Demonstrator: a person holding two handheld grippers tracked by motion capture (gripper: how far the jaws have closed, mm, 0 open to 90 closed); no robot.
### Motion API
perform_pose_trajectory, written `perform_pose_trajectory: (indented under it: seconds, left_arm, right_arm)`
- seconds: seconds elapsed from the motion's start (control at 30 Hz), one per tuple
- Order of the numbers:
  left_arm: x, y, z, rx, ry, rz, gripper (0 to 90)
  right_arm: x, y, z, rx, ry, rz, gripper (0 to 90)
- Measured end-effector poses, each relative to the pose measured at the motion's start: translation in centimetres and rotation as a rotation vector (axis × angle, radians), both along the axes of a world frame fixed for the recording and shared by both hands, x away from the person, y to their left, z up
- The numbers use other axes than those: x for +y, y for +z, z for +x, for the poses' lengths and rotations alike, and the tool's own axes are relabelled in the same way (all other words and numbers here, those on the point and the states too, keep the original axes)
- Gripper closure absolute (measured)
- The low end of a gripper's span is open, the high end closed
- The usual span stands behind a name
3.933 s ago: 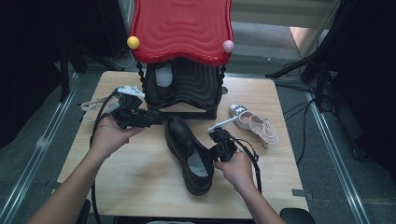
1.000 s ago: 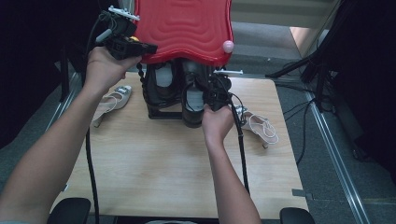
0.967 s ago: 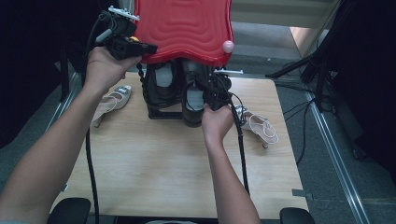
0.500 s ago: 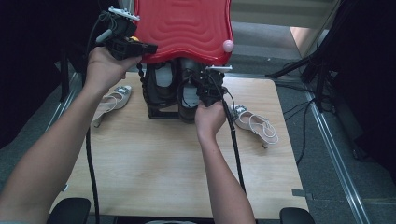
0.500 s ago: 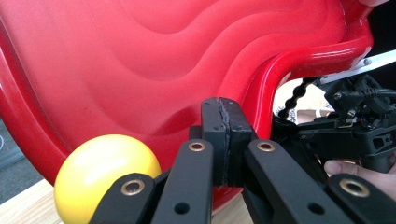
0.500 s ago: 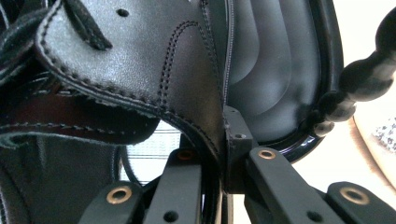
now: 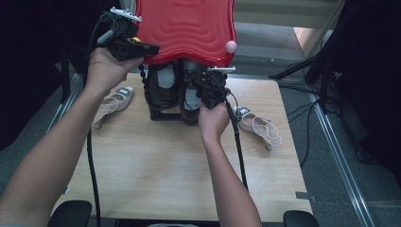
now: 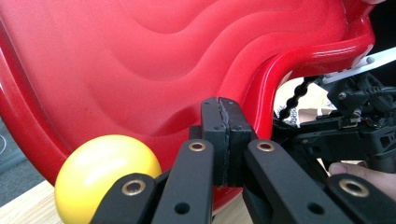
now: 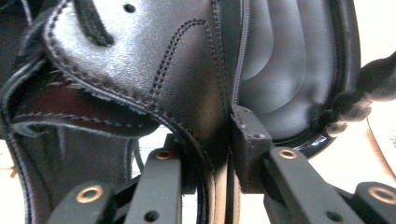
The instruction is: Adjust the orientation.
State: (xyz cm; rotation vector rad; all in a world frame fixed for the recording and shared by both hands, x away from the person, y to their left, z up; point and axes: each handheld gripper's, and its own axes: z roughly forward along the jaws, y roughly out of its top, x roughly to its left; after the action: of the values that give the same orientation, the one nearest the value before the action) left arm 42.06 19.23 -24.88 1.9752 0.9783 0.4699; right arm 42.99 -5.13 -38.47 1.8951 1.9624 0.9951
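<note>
**Black shoe being seated in rack under raised red lid**

Left side: a pale sandal (image 7: 113, 100) lies on the table (image 7: 156, 175), clear of the rack. Above it, the left gripper (image 7: 142, 47) holds up the corner of the red lid (image 7: 187, 28). In the left gripper view its jaws are fully closed, pads together, pinching the lid's rim just beside the yellow knob (image 8: 107, 179).

Centre: the black rack (image 7: 163, 94) stands under the lid. One black shoe (image 7: 165, 82) already sits in its left bay. The second black shoe (image 7: 189, 101) stands heel-up in the right bay. The right gripper (image 7: 205, 90) is at its heel. In the right gripper view the heel wall (image 9: 196, 93) runs between the jaws, which have just been opening. A slight gap shows on one side, so the grip looks released or nearly so.

Right side: a second sandal (image 7: 257, 125) lies well apart from the rack.

Hazards, as judged:
- If the shoe is not fully seated, releasing it may let it tip out onto the table.
- Withdrawing the right gripper at an angle may snag the heel and drag the shoe back.
- The lid hangs on a thin rim pinch. A slip would drop it onto the right gripper.
</note>
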Motion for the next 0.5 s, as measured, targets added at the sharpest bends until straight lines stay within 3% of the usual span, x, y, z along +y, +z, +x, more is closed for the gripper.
perform_pose_trajectory:
  seconds: [0.5]
  left_arm:
    - [-0.03,0.02,-0.02,0.002,0.003,0.003,90.0]
  right_arm:
    - [-0.53,1.0,-0.92,-0.002,0.051,0.017,64.0]
